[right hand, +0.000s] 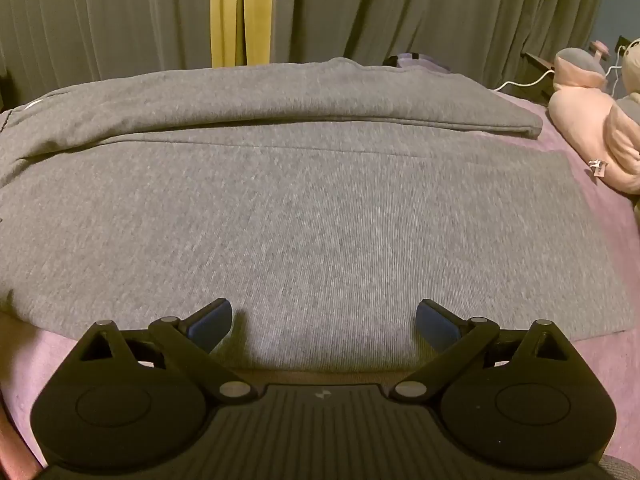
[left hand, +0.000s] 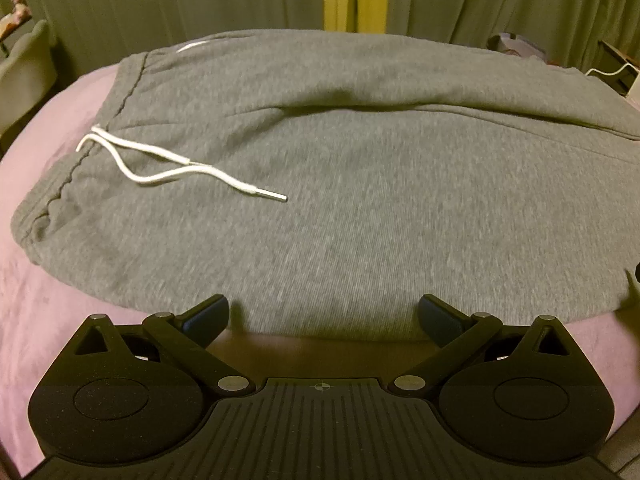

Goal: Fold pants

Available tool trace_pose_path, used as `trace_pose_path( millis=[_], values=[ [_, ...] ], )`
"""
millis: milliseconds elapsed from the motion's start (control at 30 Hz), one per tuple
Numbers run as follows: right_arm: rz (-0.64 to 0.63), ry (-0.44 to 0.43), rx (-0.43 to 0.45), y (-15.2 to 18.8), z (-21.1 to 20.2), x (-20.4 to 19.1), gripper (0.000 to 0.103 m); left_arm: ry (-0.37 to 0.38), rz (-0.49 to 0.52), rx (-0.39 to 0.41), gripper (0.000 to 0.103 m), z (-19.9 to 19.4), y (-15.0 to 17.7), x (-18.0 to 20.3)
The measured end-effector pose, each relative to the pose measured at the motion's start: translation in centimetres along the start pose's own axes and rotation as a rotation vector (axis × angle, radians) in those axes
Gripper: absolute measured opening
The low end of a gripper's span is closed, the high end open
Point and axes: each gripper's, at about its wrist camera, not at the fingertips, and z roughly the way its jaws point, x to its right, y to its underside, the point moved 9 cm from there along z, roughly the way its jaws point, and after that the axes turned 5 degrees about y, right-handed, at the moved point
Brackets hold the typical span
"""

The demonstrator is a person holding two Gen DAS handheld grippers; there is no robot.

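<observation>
Green curtains (left hand: 160, 0) back a pink-sheeted bed (left hand: 36, 304) where grey pants (left hand: 320, 184) lie spread along its near edge. Both the left claw (left hand: 323, 316) and the right claw (right hand: 324, 320) gape wide, holding nothing. Pinching only the top layer could leave the leg beneath behind, and the loose drawstring (left hand: 168, 164) might snag.

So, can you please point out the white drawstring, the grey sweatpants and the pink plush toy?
white drawstring (left hand: 160, 178), left wrist view, on the lower cord's curve.
grey sweatpants (right hand: 304, 216), right wrist view, on the flat near leg.
pink plush toy (right hand: 580, 116), right wrist view, on its body.
</observation>
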Motion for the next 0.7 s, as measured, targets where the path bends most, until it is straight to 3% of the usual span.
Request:
trace_pose_path(
  millis=[700],
  values=[
    [-0.003,0.002,-0.003,0.07,-0.19,-0.28,0.099,0.005,-0.005,-0.007,0.103,0.16,0.37,-0.01]
  ],
)
